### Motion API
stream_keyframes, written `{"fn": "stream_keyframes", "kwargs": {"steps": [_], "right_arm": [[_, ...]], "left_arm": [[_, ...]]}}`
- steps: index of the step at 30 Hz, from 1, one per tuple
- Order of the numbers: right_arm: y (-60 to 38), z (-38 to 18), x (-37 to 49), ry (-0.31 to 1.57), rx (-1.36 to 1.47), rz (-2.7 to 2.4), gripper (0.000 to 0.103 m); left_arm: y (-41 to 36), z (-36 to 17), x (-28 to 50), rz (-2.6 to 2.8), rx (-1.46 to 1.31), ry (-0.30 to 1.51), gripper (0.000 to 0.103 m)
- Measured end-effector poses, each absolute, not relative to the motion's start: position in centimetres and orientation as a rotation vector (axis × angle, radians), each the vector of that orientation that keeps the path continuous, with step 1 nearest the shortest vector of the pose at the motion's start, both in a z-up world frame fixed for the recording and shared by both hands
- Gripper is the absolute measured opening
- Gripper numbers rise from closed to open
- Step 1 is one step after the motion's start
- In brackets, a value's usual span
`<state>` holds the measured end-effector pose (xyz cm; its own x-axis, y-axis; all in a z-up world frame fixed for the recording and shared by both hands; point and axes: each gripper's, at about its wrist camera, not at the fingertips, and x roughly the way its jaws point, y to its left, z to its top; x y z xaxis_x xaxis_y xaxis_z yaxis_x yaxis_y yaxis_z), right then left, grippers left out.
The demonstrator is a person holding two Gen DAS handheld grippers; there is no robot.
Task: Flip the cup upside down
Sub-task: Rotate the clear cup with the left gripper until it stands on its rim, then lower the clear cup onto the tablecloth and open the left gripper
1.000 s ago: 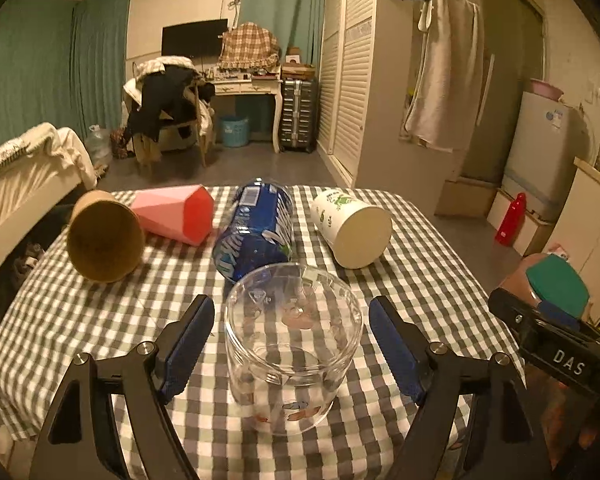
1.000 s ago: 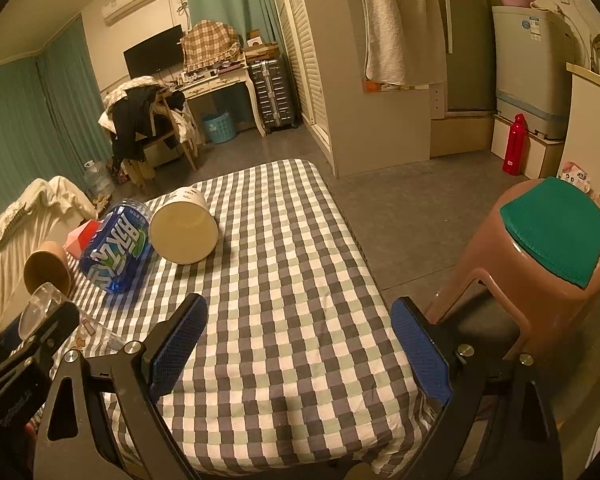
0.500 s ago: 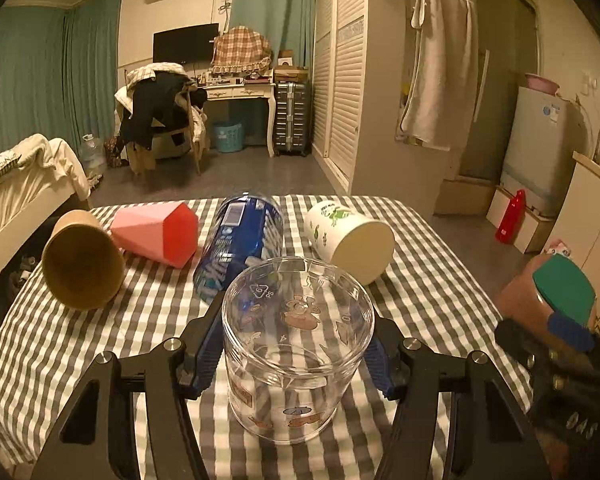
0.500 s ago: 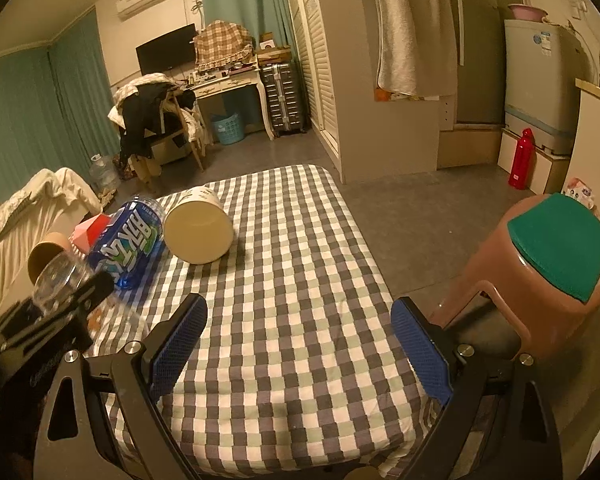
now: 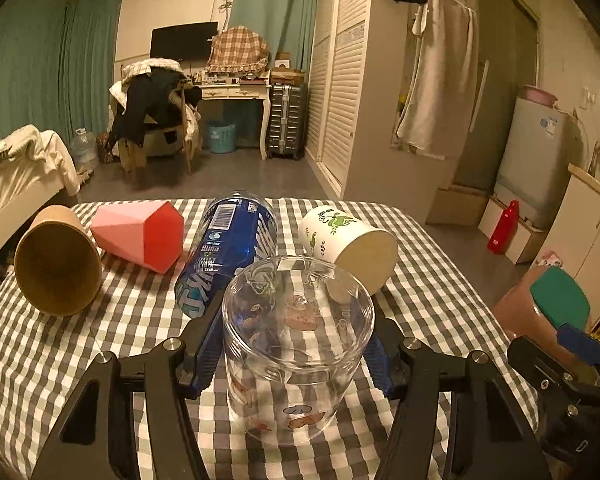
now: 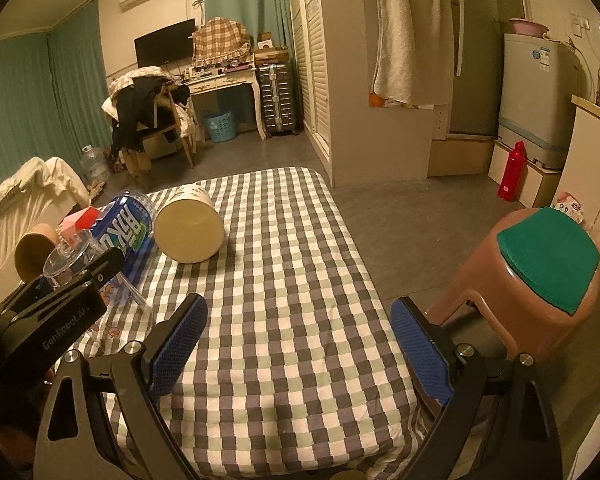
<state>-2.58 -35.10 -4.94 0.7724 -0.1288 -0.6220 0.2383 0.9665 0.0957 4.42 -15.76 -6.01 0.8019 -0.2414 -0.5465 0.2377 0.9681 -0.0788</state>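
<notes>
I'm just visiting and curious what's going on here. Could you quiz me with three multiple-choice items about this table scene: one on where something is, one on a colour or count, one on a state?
1. Where is the clear glass cup?
A. between the left gripper's jaws
B. on the stool
C. inside the brown cup

2. How many cups lie on their sides?
A. one
B. three
C. five

3. The right gripper is:
A. holding a bottle
B. open, holding nothing
C. shut on a cup

Answers: 1 A, blue pads flank it. 2 B, brown paper cup, pink cup, white cup. 3 B, only tablecloth shows between its jaws.
</notes>
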Motion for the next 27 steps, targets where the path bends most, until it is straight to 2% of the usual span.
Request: {"fn": "stream_keyframes", "kwargs": {"steps": [4,6,8,9,27], "right_arm": [[-34.9,-5.0,-2.5,0.662,0.165,-0.192,0.093],[-34.8,-4.9,-2.6,0.66,0.163,-0.188,0.093],[-34.8,-4.7,-2.7,0.653,0.164,-0.185,0.093],[-34.9,-4.6,-2.8,0.648,0.165,-0.185,0.093],[-34.9,-1.5,-6.3,0.507,0.125,-0.152,0.093]], "left_arm": [[-16.3,-6.0,4.4,-0.248,0.017,0.575,0.062],[-16.5,-6.2,4.5,-0.234,0.035,0.583,0.066],[-16.6,-6.3,4.5,-0.225,0.05,0.594,0.081],[-16.5,-6.2,4.3,-0.219,0.048,0.592,0.082],[-11.6,3.1,-2.9,-0.195,-0.036,0.383,0.083]]}}
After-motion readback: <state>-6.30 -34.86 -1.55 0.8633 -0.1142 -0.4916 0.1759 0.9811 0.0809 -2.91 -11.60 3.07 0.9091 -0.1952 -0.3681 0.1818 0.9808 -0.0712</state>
